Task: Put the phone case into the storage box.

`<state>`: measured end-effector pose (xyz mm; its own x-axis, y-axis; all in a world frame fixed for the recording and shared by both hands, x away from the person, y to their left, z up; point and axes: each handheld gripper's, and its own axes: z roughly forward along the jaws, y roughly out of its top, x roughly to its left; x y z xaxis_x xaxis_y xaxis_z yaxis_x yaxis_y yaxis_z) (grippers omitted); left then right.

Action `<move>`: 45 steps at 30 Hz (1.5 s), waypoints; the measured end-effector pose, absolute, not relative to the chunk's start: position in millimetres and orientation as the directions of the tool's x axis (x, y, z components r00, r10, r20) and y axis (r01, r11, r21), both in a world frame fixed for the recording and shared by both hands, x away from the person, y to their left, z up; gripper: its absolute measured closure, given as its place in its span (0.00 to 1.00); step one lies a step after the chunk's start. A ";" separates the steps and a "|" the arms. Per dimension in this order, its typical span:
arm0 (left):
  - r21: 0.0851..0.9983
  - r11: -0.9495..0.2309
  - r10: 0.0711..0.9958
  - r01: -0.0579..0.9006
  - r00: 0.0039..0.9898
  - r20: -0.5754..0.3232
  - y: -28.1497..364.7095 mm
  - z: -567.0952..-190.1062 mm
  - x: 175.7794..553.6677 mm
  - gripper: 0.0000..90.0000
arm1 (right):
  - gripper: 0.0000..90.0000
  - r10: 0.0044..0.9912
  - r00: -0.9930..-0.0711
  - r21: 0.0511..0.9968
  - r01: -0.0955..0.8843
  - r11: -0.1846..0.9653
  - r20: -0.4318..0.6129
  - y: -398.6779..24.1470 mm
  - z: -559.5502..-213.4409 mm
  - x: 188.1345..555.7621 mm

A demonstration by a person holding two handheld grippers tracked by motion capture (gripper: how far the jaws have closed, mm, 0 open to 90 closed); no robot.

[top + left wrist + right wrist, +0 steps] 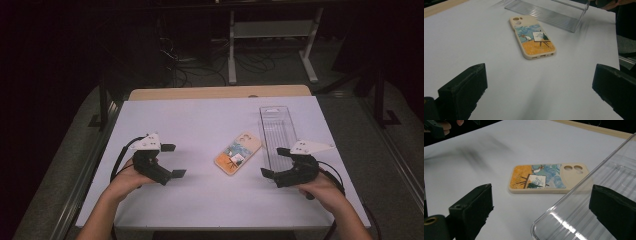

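A cream phone case (238,153) with a painted picture lies flat near the middle of the white table (200,125). The left gripper view shows the phone case (532,37) ahead, the right gripper view shows the phone case (547,178) beyond the tray's rim. To its right stands a long clear plastic tray (278,132), empty. My left gripper (172,161) is open at the table's left, jaws wide apart, nothing between them. My right gripper (275,162) is open at the tray's near end, one jaw over the clear tray (599,202).
A wooden strip (220,92) edges the table's far side. Beyond it, on the dark floor, stand a white desk frame (272,45) and loose cables. Bare table surface lies between my left gripper and the phone case.
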<state>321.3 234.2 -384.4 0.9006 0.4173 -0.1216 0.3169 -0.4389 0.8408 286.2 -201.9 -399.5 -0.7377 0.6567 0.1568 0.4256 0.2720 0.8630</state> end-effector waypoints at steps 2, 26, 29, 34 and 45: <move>0.843 -0.439 0.412 0.310 0.903 -0.118 231.5 -383.5 323.7 0.00 | 0.05 0.657 -0.736 0.863 0.429 0.267 0.162 -202.5 -399.2 286.8; 0.845 -0.459 0.351 0.274 0.930 -0.110 198.3 -374.2 333.7 0.00 | 0.04 0.664 -0.729 0.859 0.438 0.264 0.167 -201.9 -400.5 285.8; 0.849 -0.451 0.345 0.276 0.931 -0.119 194.2 -373.3 336.3 0.00 | 0.04 0.666 -0.727 0.861 0.436 0.261 0.167 -202.3 -400.4 285.6; 0.847 -0.461 0.331 0.265 0.937 -0.113 183.0 -374.6 340.8 0.00 | 0.04 0.669 -0.726 0.859 0.437 0.266 0.162 -201.6 -400.7 285.5; 0.846 -0.462 0.309 0.267 0.942 -0.129 168.1 -374.5 342.4 0.00 | 0.04 0.674 -0.723 0.861 0.432 0.269 0.153 -200.9 -401.1 285.5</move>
